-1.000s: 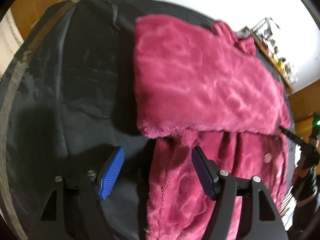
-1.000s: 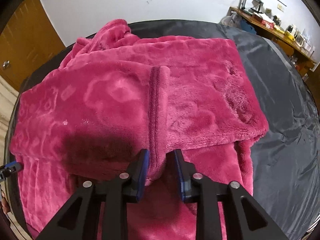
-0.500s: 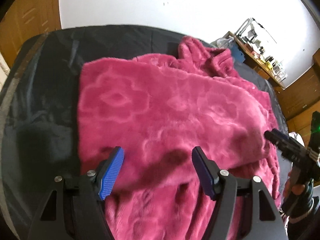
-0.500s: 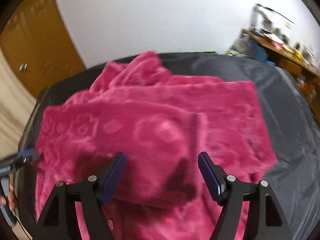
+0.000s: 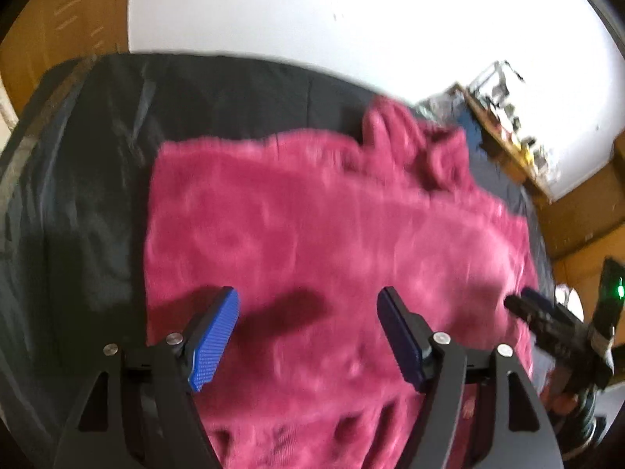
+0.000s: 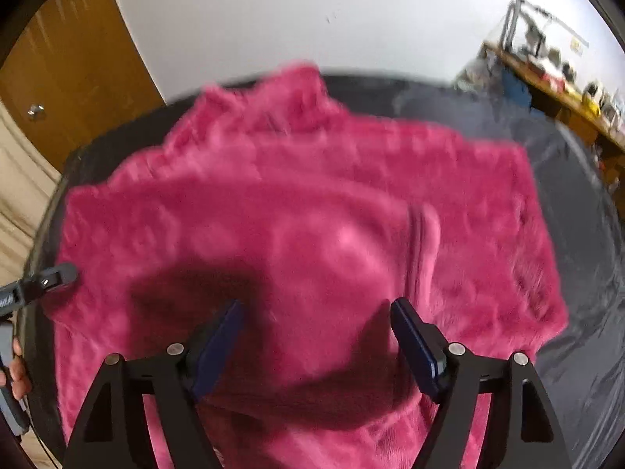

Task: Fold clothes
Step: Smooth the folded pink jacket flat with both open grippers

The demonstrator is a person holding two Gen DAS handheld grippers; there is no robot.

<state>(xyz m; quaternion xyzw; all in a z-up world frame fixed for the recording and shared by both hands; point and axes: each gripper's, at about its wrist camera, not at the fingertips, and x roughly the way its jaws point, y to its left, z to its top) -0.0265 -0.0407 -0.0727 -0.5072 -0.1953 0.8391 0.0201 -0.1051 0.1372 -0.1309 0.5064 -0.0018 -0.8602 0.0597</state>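
Folded pink fleece garment [image 6: 297, 203] spread flat on the black-covered surface [image 6: 578, 351], directly below and ahead of both tools. Right hand-held gripper [image 6: 316, 336] above the garment's near fold, jaws just opened wide, nothing between them. Left hand-held gripper [image 5: 308, 332] over the garment's left near part, jaws spread, gripping nothing. No containers in view.

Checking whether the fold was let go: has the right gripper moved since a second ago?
Yes. The right gripper has just opened, releasing the pink garment, and tipped up and back: more of the white wall now shows above the black table.
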